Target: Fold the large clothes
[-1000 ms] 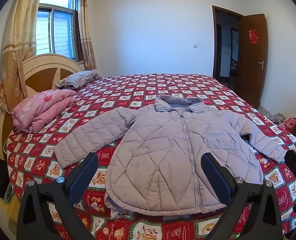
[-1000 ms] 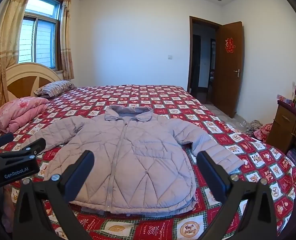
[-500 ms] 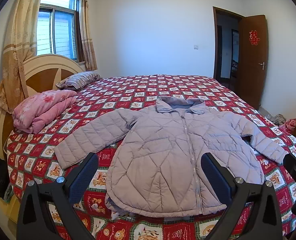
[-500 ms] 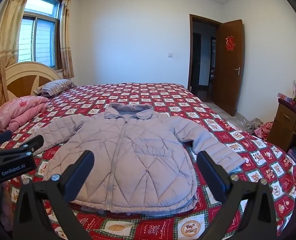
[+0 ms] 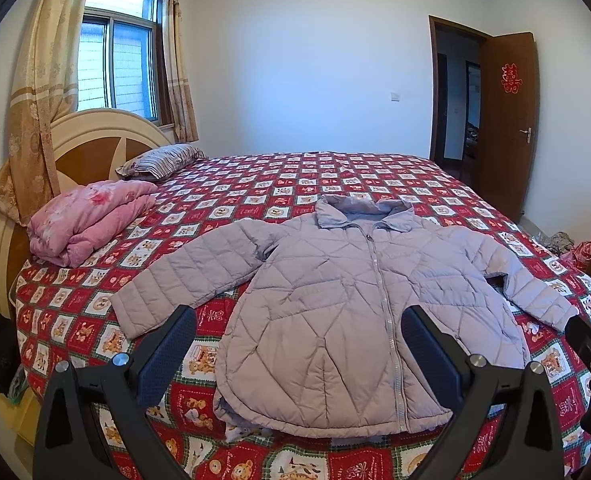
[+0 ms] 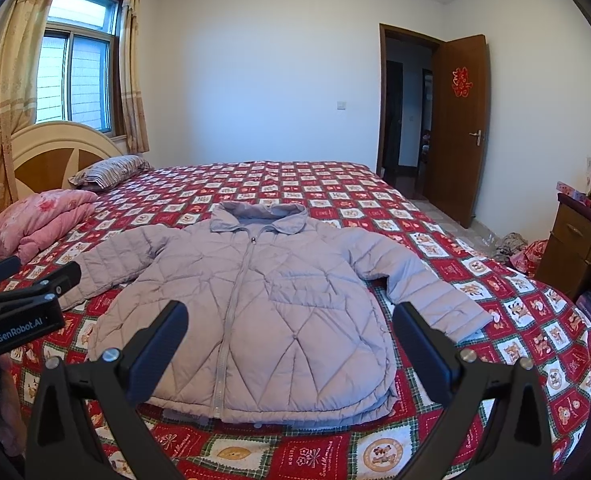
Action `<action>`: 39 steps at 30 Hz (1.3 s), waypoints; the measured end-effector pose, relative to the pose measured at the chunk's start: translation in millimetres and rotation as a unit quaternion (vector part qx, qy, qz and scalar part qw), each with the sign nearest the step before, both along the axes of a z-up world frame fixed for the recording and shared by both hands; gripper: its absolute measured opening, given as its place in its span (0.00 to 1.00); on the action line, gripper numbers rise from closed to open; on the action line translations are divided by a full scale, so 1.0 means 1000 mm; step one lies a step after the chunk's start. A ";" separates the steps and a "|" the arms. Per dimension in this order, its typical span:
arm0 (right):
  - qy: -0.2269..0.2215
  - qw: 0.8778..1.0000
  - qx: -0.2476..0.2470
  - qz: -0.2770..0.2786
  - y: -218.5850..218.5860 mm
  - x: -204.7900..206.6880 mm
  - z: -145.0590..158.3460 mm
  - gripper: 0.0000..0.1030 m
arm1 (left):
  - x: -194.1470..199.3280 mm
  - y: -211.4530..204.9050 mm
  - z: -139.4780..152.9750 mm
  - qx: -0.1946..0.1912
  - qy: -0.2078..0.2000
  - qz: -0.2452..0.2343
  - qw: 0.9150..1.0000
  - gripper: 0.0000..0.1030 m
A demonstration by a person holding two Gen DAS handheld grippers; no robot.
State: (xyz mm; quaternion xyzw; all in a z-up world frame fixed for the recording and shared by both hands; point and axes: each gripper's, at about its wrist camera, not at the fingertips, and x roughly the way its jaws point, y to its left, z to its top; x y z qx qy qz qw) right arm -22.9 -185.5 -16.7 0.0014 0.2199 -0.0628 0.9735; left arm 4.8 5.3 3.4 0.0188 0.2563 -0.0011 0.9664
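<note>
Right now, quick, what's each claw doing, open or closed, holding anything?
Left claw: open, holding nothing, above the jacket.
Right claw: open, holding nothing, above the same jacket.

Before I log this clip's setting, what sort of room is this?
A home bedroom, it seems: a large bed with a headboard, a striped pillow, and a curtained window.

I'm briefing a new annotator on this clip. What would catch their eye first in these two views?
The pale lilac quilted jacket dominates, spread flat and zipped, sleeves out, near the front edge of the red checked bedspread. Both the left gripper and right gripper hover open before its hem, holding nothing. A folded pink quilt lies at the headboard end, left of the jacket.
</note>
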 end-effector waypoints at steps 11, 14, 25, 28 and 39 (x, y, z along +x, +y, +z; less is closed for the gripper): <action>0.006 1.000 0.003 0.002 0.000 0.002 -0.002 1.00 | 0.001 0.001 -0.001 0.000 0.001 0.001 1.000 0.99; 0.006 1.000 0.003 0.002 -0.001 0.002 -0.002 1.00 | 0.001 0.000 -0.001 0.000 0.001 0.001 1.000 0.99; 0.008 1.000 0.004 0.003 0.000 0.002 -0.003 1.00 | 0.001 0.001 -0.001 -0.001 0.001 0.001 1.000 0.99; 0.008 1.000 0.004 0.003 0.000 0.002 -0.003 1.00 | 0.000 0.000 -0.002 0.000 0.001 0.001 1.000 0.99; 0.009 1.000 0.004 0.003 0.000 0.003 -0.004 1.00 | 0.001 0.000 -0.002 0.001 0.001 0.001 1.000 0.99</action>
